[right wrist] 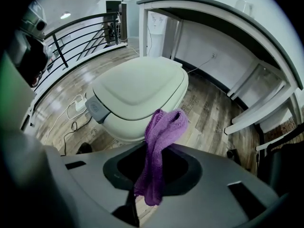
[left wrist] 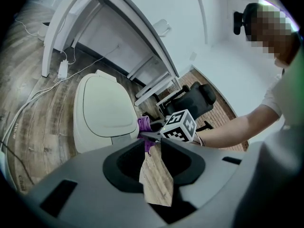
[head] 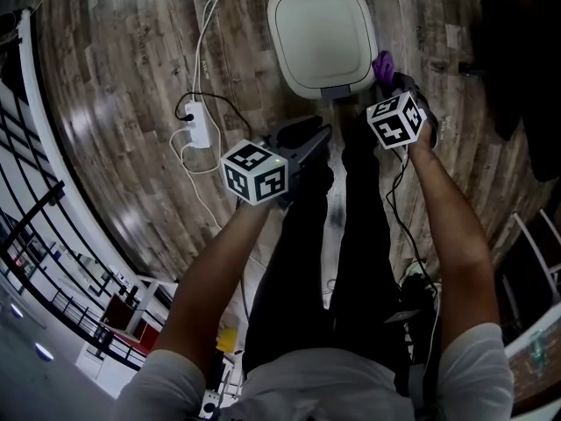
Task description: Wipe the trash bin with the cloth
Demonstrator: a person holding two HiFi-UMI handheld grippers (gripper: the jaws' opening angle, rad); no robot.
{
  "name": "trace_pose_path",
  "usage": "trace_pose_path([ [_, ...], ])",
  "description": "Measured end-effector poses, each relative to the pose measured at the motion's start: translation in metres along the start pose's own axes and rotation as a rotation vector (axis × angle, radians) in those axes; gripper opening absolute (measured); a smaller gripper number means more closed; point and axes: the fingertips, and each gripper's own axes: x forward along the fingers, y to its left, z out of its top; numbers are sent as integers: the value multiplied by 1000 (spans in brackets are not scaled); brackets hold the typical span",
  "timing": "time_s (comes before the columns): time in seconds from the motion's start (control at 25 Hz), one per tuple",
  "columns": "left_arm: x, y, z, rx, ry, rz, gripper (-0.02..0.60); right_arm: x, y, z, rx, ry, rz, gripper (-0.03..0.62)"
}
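One cloth point(right wrist: 161, 132) thinly pinched in right gripper point(right wrist: 151, 177) fingers, left gripper point(left wrist: 153, 163) fingers spread empty, could slip wiping the trash bin point(right wrist: 137, 87)

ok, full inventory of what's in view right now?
trash bin: 1, off-white, lid shut, on the wooden floor ahead of the person
cloth: 1, purple, hanging from the right gripper by the bin's edge
power strip: 1, white, on the floor left of the bin, cables attached
desk: 1, white, beyond the bin
office chair: 1, black, background
railing: 1, black, far side
left gripper: jaws apart, nothing between
right gripper: shut on the cloth
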Motion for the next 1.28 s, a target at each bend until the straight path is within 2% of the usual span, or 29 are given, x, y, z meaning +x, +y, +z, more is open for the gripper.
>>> trace_pose_path([
  [0.16, -6, -1, 1, 0, 0, -3, 107, -6, 13, -6, 56, 10, -2, 91],
  [0.4, -15, -4, -1, 1, -5, -15, 107, -12, 44, -13, 85, 32, 12, 91],
  [0.88, -40, 10, -12, -28, -36, -3, 107, -10, 79, -12, 34, 68, 34, 91],
  [1.12, -50, 16, -14, -42, -58, 4, 107, -8, 121, -5, -11, 77, 99, 91],
  [1.28, -58, 20, -13, -50, -78, 11, 107, -9, 154, 14, -88, 54, 155, 90],
])
